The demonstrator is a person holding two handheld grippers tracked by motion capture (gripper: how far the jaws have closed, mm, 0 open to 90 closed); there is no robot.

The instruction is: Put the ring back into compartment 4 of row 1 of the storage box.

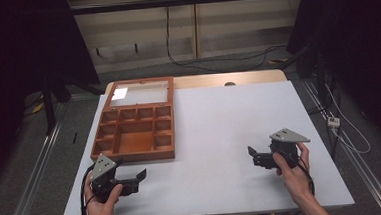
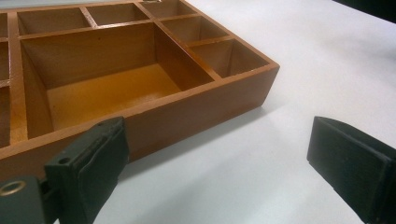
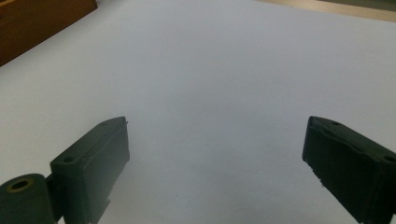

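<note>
Both hands are resting at the near edge of the white table [image 1: 214, 116]. On the left, the left gripper [image 1: 141, 175] is sitting jaws spread, just near of the wooden compartment box [image 1: 135, 133], lid open. Well right, the right gripper [image 1: 252, 153] is gaping over bare tabletop.

Bright, even overhead light on white bench [image 1: 220, 130]; room edges v. dark. Glare patch on glass lid [image 1: 119, 93] of wooden box [image 1: 135, 136]. Soft shadow beside box front in left gripper view. Near jaws slightly soft in both gripper views. High view low-res, grainy.
</note>
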